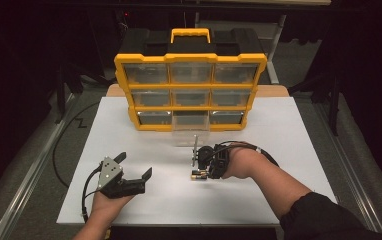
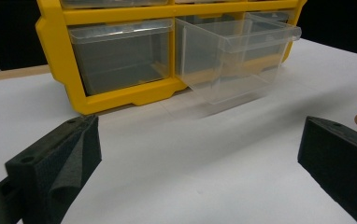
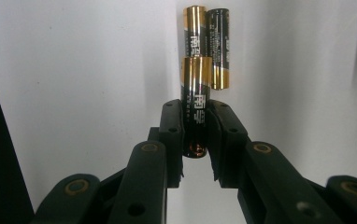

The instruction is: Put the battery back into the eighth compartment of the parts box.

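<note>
Left tongs [image 1: 135,166] lie released, the jaws spread wide with bare white counter [image 1: 129,125] between them; the left hand [image 1: 110,202] holds them low near the front edge. In the left gripper view nothing stands between the black jaws and the yellow organizer [image 2: 120,95] ahead.

Farther back, mid-counter, that organizer [image 1: 191,92] stands upright with a yellow handle [image 1: 190,34] on top and three rows of clear drawers. Its bottom middle drawer [image 1: 191,127] is pulled out toward the person; in the left gripper view this open drawer [image 2: 232,60] juts forward and tilts slightly down, and looks to hold nothing.

Right tongs [image 1: 199,167] sit in front of that drawer, turned leftward, clenched on one battery [image 3: 196,105] with a gold end and black body. Two more batteries [image 3: 209,42] lie side by side on the counter just beyond the held one, touching each other. From above, these batteries [image 1: 199,174] show as a small dark and gold cluster beside the right hand [image 1: 241,162]. A cable [image 1: 261,150] loops over that wrist.
</note>
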